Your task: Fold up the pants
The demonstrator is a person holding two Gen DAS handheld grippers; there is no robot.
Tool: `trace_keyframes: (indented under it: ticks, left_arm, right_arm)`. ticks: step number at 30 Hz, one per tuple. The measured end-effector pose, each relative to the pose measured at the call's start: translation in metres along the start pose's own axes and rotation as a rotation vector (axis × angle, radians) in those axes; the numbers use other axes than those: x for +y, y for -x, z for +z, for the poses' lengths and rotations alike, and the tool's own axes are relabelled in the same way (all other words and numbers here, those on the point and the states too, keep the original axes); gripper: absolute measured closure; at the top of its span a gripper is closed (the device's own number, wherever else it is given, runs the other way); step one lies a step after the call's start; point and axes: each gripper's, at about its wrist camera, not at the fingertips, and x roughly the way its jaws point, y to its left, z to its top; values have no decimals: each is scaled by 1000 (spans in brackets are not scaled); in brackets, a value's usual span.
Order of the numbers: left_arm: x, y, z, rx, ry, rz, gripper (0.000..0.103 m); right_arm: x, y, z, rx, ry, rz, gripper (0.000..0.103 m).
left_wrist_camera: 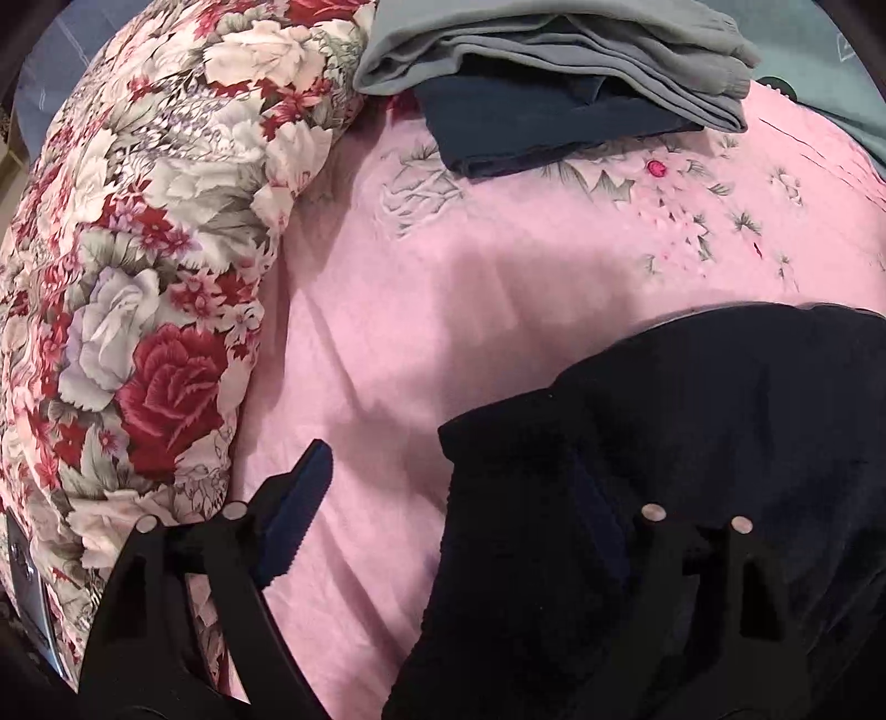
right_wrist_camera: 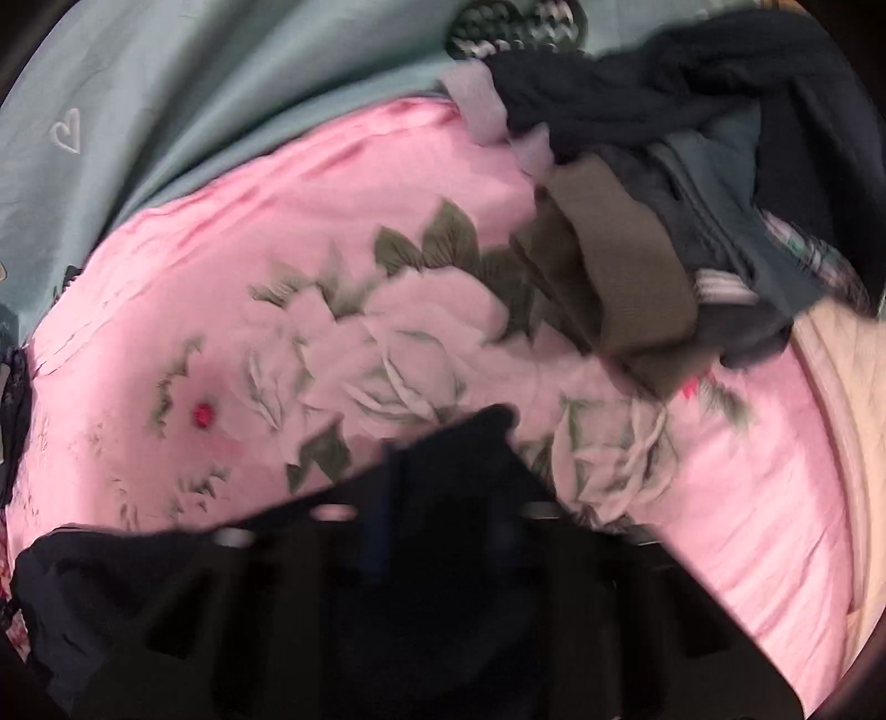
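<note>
- Pink bedspread (left_wrist_camera: pixel 498 266) printed with pale flowers and grey-green leaves covers the work surface in both wrist views.
- Along its left side in the left wrist view lies a bulky floral quilt (left_wrist_camera: pixel 149 266) with red and white roses.
- At the far edge sits a stack of 2 folded garments: a grey piece (left_wrist_camera: pixel 554 50) on top of a dark blue piece (left_wrist_camera: pixel 531 133).
- The black pants (left_wrist_camera: pixel 692 471) lie on the bedspread at the lower right of the left wrist view, with an edge turned toward the camera.
- The left gripper (left_wrist_camera: pixel 459 487) stands wide; 1 blue-padded finger (left_wrist_camera: pixel 302 498) hangs over bare pink cloth, while the other is dark against the black fabric, so whether it touches cannot be told.
- In the blurred right wrist view, the right gripper (right_wrist_camera: pixel 437 476) has its fingers drawn narrow, nearly together, and black pants fabric covers them; whether they pinch it is hard to tell through the blur.
- A teal sheet (right_wrist_camera: pixel 194 83) with a stitched heart lies beyond the bedspread.
- A loose heap of clothes (right_wrist_camera: pixel 664 194), dark, olive and grey, sits at the upper right of that view.
</note>
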Motion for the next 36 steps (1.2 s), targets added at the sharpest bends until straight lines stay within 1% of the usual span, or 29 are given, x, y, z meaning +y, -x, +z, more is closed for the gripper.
trace_keyframes:
  ticks: [1, 3, 4, 6, 7, 8, 9, 10, 11, 12, 14, 15, 16, 17, 19, 22, 23, 24, 25, 26, 27, 28, 29, 30, 31, 33, 34, 35, 36]
  left_arm:
    - [0, -1, 2, -3, 2, 2, 21]
    - [-2, -3, 6, -5, 8, 1, 21]
    - [-4, -5, 9, -6, 5, -2, 21]
    - [-8, -8, 15, -6, -4, 17, 21]
    - [-11, -11, 18, -1, -5, 28, 21]
    - [-12, -13, 20, 2, -3, 32, 21]
    - [-11, -12, 22, 5, 0, 31, 21]
    - [-11, -12, 24, 8, 4, 26, 21]
    - [-7, -6, 25, -3, 10, 8, 21]
    - [-2, 1, 24, -21, 10, -14, 21]
    - [6, 12, 22, -40, 2, -49, 20]
    - [10, 15, 20, -43, 1, -83, 20]
    - [11, 16, 20, -42, -1, -106, 20]
    - [11, 16, 19, -35, -6, -132, 19]
    - [4, 9, 20, -22, -25, -151, 18]
    - [-16, -3, 25, -1, -40, -199, 18]
    - [-22, -8, 25, 21, -38, -239, 18]
    - [-29, -12, 25, 47, -40, -276, 18]
    - [-36, -16, 26, 62, -47, -298, 19]
    - [-43, -19, 26, 58, -56, -269, 21]
    - [-48, -17, 24, 44, -73, -213, 37]
    - [-53, -16, 21, 44, -102, -174, 44]
    - [-58, -15, 21, 35, -131, -173, 51]
    - [-58, -11, 21, 29, -124, -186, 57]
    - [-58, -8, 21, 20, -117, -169, 58]
    - [-54, 9, 21, -48, -96, -49, 58]
    - [-47, 21, 23, -105, -73, 15, 58]
    - [-41, 27, 25, -128, -52, 44, 58]
    - [-30, 31, 28, -133, -20, 60, 58]
  right_arm:
    - [-2, 16, 5, -47, -14, 21, 90]
    - [-8, 62, 19, -190, -44, 75, 90]
    - [-8, 79, 29, -239, -38, 88, 90]
    - [-3, 86, 48, -277, -34, 49, 88]
    - [1, 80, 57, -293, -45, 18, 77]
    - [6, 64, 65, -292, -36, -32, 60]
    - [12, 43, 70, -262, -24, -138, 22]
    - [16, 25, 70, -209, -8, -245, 18]
    - [16, 15, 70, -164, 14, -302, 18]
    - [19, 11, 66, -143, 29, -316, 18]
    - [19, 25, 54, -190, 11, -323, 18]
    - [18, 36, 42, -209, 14, -325, 14]
    - [14, 44, 32, -213, 13, -305, 12]
    - [10, 52, 22, -211, 4, -280, 12]
    - [-2, 67, -3, -188, -27, -211, 12]
    - [-11, 84, -36, -179, -83, -187, 12]
    - [-16, 91, -51, -170, -111, -172, 12]
    - [-19, 91, -58, -159, -124, -163, 12]
    - [-21, 94, -68, -142, -135, -155, 12]
    - [-23, 96, -78, -127, -141, -156, 12]
    - [-24, 97, -84, -120, -144, -162, 12]
    - [-27, 98, -92, -114, -153, -170, 12]
    - [-30, 99, -99, -100, -168, -170, 12]
    - [-33, 99, -105, -86, -178, -163, 12]
    - [-34, 99, -108, -83, -182, -160, 12]
    - [-37, 101, -111, -92, -193, -176, 11]
    - [-39, 101, -110, -96, -202, -180, 12]
    - [-40, 99, -107, -101, -211, -171, 12]
    - [-41, 96, -104, -102, -219, -164, 11]
